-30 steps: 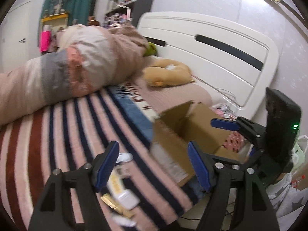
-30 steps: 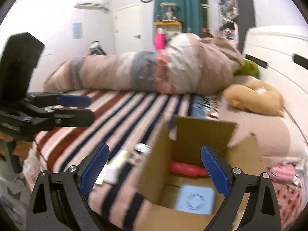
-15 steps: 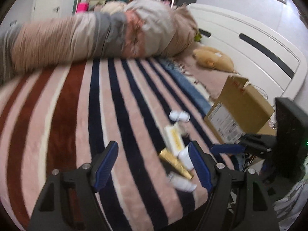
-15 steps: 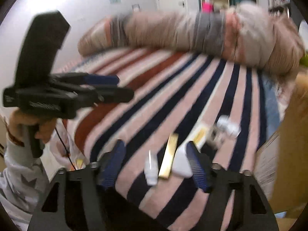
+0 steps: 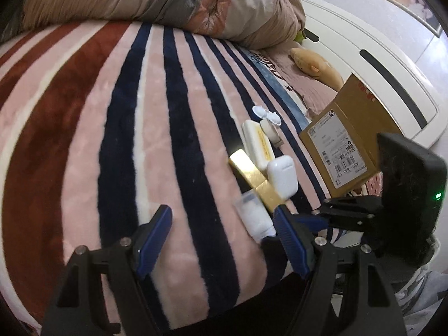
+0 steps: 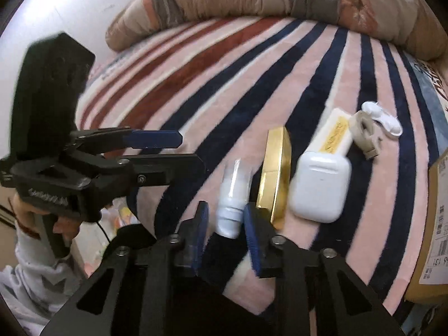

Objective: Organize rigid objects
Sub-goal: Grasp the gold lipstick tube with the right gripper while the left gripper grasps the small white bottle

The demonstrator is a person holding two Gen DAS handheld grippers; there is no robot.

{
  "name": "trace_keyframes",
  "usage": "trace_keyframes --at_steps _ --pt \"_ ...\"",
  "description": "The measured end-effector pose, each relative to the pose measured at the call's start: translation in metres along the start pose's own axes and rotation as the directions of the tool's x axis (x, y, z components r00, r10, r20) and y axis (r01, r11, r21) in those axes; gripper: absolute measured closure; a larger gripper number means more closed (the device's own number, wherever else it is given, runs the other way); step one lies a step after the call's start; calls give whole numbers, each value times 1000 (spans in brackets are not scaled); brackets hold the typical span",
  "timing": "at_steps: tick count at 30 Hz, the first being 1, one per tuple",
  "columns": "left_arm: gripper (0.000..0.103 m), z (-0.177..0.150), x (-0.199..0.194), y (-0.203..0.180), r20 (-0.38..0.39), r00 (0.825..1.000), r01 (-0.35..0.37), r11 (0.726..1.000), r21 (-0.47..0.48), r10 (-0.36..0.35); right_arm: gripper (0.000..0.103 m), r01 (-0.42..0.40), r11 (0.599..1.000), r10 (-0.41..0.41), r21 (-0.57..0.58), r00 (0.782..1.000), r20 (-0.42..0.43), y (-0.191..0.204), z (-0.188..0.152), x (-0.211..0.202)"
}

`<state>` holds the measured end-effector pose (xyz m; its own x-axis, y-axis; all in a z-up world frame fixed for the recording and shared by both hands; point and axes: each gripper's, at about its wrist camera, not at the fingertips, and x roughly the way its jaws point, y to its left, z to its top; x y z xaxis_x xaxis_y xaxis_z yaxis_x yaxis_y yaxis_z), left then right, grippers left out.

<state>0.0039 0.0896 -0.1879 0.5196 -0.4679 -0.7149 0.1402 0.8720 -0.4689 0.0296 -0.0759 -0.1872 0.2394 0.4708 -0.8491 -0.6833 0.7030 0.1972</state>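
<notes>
**Right gripper closing in on the little tube, left one hanging open**

So in the right wrist view the right gripper (image 6: 225,224) sits bottom centre, and its jaws have just been closing; the small white tube (image 6: 233,196) has its cap end right between the blue pads (image 6: 253,233); whether the pads actually press on it I can't tell, there looks to be a sliver of gap on the left side; the tube lies on the striped blanket (image 6: 280,70), pointing up-frame.

Just right of the tube there's a row of stuff, all close together: a gold bar (image 6: 275,173) on its edge, then a white earbud case (image 6: 320,186) touching the bar's lower end, then a cream box (image 6: 334,135) with a gold label above the case; a beige clip (image 6: 366,137) and a small white plastic piece (image 6: 382,117) sit further up and right; the corner of a cardboard box (image 6: 431,238) shows at the right edge.

The left gripper (image 5: 221,240) is bottom centre in its own view, jaws wide apart with nothing between them, just blanket; the tube lies beside its right pad there; in the right wrist view the same gripper shows at the left side, held by a hand (image 6: 60,225) in a pale sleeve (image 6: 30,274).

A rolled-up duvet (image 5: 173,2) runs along the top; a yellow plush (image 5: 316,65) lies upper right near the white headboard (image 5: 372,64).
</notes>
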Motion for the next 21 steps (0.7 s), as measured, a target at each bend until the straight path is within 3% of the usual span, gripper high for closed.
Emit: trace_keyframes --at_steps 2,9,12,15,17,21 --pt "31 -1 -2 3 5 1000 1 1000 -11 -1 83 -6 1000 6 19 1000 -17 -2 0 9" --pt "32 6 -12 12 30 999 -9 999 -37 10 82 -77 995 73 62 996 58 0 14 15" --pt "39 6 -8 14 17 1000 -11 999 -50 12 62 -55 998 52 43 997 62 1 11 7" --pt "47 3 0 12 2 1000 14 998 -66 -14 62 -19 1000 18 12 995 99 -2 5 -15" --pt "67 4 6 9 -17 999 33 997 -73 -34 62 13 1000 -10 -24 990 139 -2 -3 -30" --pt "69 4 22 -2 -42 999 -26 999 -45 24 62 81 997 -83 20 989 122 -20 -8 -29"
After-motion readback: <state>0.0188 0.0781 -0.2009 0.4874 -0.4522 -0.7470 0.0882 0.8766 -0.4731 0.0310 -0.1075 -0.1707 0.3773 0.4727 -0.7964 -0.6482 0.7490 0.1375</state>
